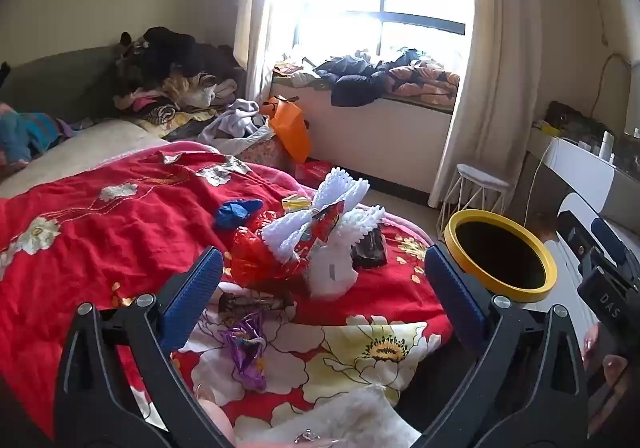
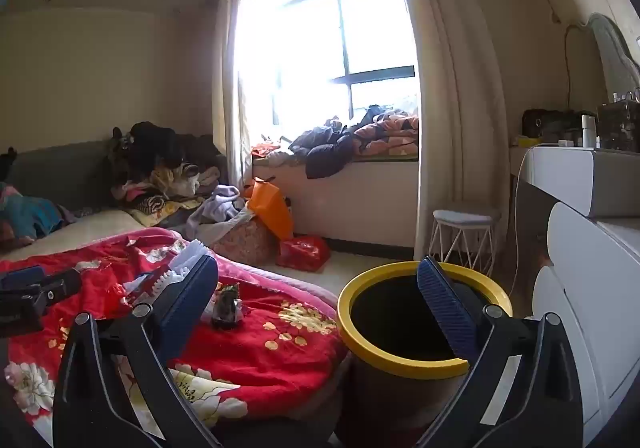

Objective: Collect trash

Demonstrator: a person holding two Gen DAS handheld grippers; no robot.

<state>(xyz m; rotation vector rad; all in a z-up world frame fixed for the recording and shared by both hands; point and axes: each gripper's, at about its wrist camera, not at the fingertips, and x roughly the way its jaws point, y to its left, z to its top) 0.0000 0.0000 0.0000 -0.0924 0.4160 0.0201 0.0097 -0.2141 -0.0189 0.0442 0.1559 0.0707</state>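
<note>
**Inspector:** Trash lies heaped on the red floral quilt (image 1: 100, 240): a red wrapper (image 1: 260, 260) under a white lace piece (image 1: 316, 224), a dark wrapper (image 1: 370, 248) beside it, and a purple wrapper (image 1: 246, 348) nearest the camera. The yellow-rimmed bin (image 1: 504, 256) stands just beside the bed's corner.

**Assistant:** Gripper condition?

**Inspector:** The left gripper (image 1: 320, 280) is spread fully wide, empty, tilted down over the heap. The right gripper (image 2: 320, 308) is equally wide, empty, hovering near the bin mouth.

**Assistant:** Recommended approach?

**Inspector:** In my judgement, take the purple wrapper first; it lies apart from the rest. Pinch only its crinkled upper fold, not the quilt beneath. The lace piece may not be trash; avoid snagging it when reaching for the red wrapper.
</note>
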